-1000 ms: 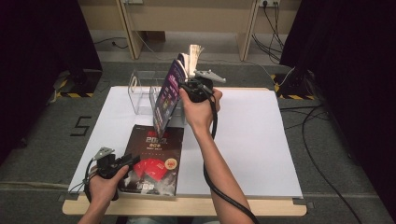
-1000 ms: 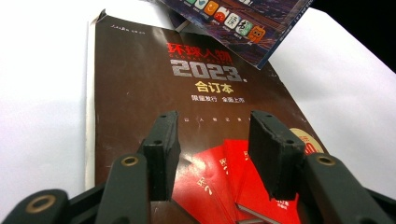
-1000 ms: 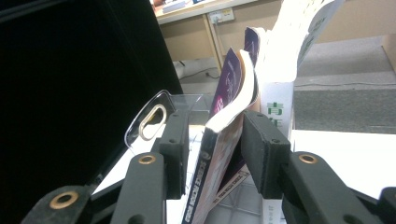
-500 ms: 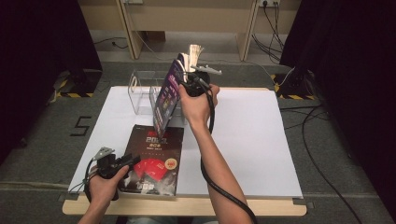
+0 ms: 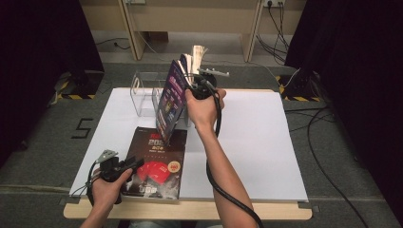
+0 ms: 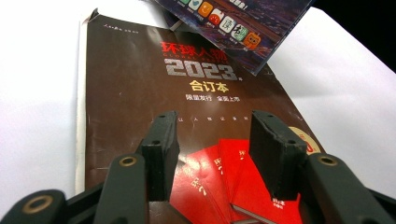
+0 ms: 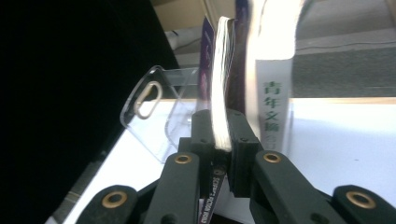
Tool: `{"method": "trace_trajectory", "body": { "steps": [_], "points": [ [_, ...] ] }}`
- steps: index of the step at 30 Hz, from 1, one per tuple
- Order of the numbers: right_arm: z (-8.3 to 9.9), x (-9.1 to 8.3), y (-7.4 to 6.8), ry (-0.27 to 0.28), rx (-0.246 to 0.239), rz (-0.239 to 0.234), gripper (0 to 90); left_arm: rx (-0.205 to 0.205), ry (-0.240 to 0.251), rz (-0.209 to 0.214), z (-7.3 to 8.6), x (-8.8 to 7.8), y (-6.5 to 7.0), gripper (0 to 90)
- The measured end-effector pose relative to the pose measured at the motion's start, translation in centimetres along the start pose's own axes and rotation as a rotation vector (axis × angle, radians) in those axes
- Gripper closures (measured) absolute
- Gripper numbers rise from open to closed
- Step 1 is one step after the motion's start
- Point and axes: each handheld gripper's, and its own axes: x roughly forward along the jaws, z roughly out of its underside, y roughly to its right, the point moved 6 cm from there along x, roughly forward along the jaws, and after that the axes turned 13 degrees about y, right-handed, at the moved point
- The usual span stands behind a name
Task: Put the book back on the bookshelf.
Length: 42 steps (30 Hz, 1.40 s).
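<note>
- Change from the earlier frames: the jaws of the right gripper (image 7: 223, 154) have just been closing, and they now pinch the lower edge of the purple magazine (image 5: 171, 97) between their pads.
- Change, continued: the magazine stands at much the same tilt as before, at the front of the clear acrylic rack (image 5: 142, 92); the right hand (image 5: 203, 102) has kept its place beside it.
- No change: the left gripper (image 5: 124, 165) and the dark-covered book (image 5: 159, 159) lie where they lay in both earlier frames.
- Right arm pose: the forearm reaches forward from the near edge across the white table (image 5: 266, 142), hand raised, gripper pointing away from the person toward the rack, its cable (image 5: 223, 190) trailing along the arm.
- Right gripper view: the magazine's pale page block (image 7: 222, 79) rises on edge from between the jaws; a second, pale-spined volume (image 7: 273, 70) stands just beside it, with the rack (image 7: 154, 112) to the left.
- Left arm pose: the left hand (image 5: 107, 187) rests low at the table's near left corner.
- Left gripper view: the left gripper (image 6: 212, 144) has its jaws apart with nothing between them, held over the lower part of the dark-covered book (image 6: 187, 84), which lies flat; the magazine's corner (image 6: 233, 28) overhangs the book's far edge.
</note>
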Motion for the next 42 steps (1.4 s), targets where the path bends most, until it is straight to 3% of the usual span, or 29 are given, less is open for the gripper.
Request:
{"method": "trace_trajectory", "body": {
  "steps": [7,15,20,31,38,42],
  "points": [
    [-0.2,-0.3,-2.1,0.077,-0.025,-0.084,84.5,-0.003,0.005,-0.001,-0.1,-0.1,-0.3,51.6],
    [-1.6,-0.6,-3.2,0.176,-0.054,-0.108,84.6,-0.007,0.010,-0.001,-0.2,-0.2,-0.4,51.6],
    [-3.0,-0.6,-3.2,0.256,-0.049,-0.090,84.6,-0.005,0.014,0.002,-0.2,-0.2,-0.3,51.6],
    [-5.1,1.6,-3.3,0.350,-0.060,-0.062,84.5,-0.005,0.013,0.007,-0.2,-0.2,-0.4,51.7],
    [-4.9,3.3,-4.0,0.401,-0.093,-0.050,84.5,-0.004,0.018,0.013,-0.3,-0.2,-0.4,51.7],
    [-3.9,4.9,-3.9,0.391,-0.108,-0.036,84.4,-0.003,0.017,0.017,-0.3,-0.2,-0.4,51.7]
  ]
}}
